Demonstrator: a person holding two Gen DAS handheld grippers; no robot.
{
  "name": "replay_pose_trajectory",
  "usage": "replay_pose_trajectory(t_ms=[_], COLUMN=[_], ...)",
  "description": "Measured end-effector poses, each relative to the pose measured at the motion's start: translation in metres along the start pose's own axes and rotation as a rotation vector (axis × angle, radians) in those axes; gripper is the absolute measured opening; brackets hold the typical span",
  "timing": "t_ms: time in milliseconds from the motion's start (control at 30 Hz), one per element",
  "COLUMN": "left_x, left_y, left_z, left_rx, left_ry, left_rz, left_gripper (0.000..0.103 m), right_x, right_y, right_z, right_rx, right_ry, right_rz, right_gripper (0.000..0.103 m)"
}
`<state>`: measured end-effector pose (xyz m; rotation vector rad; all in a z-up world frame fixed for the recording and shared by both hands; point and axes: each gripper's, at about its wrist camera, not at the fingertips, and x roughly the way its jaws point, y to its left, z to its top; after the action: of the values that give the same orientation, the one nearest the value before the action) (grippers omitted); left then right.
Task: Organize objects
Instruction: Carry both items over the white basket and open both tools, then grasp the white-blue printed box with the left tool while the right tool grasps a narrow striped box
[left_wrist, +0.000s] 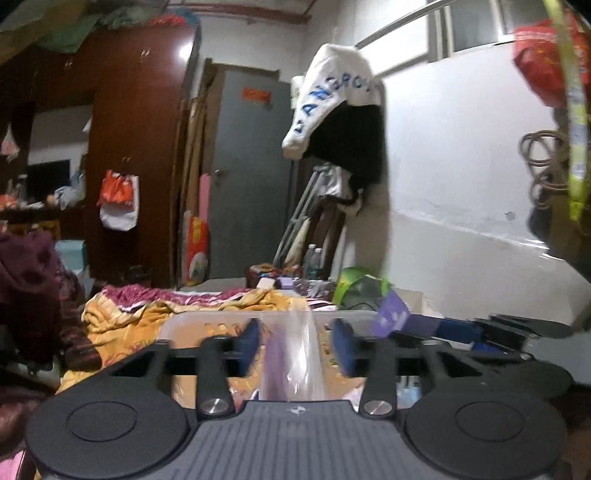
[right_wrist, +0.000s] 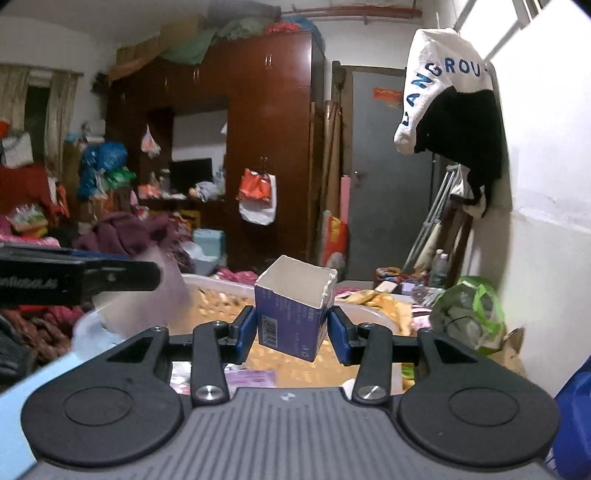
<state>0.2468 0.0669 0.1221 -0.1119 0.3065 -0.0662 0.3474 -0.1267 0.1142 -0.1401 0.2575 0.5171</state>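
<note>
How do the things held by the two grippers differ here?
The right gripper pinches a rigid blue cardboard box, open-topped and tilted. The left gripper has a limp clear plastic bag between its fingers, blurred; whether they grip it is unclear. Both are above the white plastic basket.

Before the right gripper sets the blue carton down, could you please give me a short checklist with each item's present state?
1. Right gripper holds the blue carton between both pads: ok.
2. Carton upright: not ok, it leans a little, open top upward.
3. Carton empty: cannot tell, only the top of its white inside shows.
4. White basket ahead of the carton: ok, its rim shows behind and beside it.
5. Left gripper out of the way: cannot tell, it sits close on the left, with a blurred clear plastic bag between its pads.
6. Grip on that bag: cannot tell, the pads stand apart.
</note>
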Motion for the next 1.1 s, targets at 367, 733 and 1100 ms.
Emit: replay_pose_trajectory(t_ms=[367,733,1100], left_x=[-0.092,-0.076,-0.071], left_y=[0.004,-0.016,-0.005], left_z=[-0.088,-0.152,-0.154], left_rx=[0.019,0.101,0.051], left_ry=[-0.024,0.091,0.113], left_rz=[-0.073,-0.093,-0.118], left_gripper=[0.091,0.091,0.091], right_x=[-0.101,-0.093,-0.092], right_y=[-0.002,0.008,0.015], right_z=[-0.077,-0.138,-0.146], right_rx=[0.179,0.128,0.096], right_ry=[-0.004,0.150,0.206], right_rz=[0.065,0.263,0.283], right_gripper=[0.103,0.084,0.033])
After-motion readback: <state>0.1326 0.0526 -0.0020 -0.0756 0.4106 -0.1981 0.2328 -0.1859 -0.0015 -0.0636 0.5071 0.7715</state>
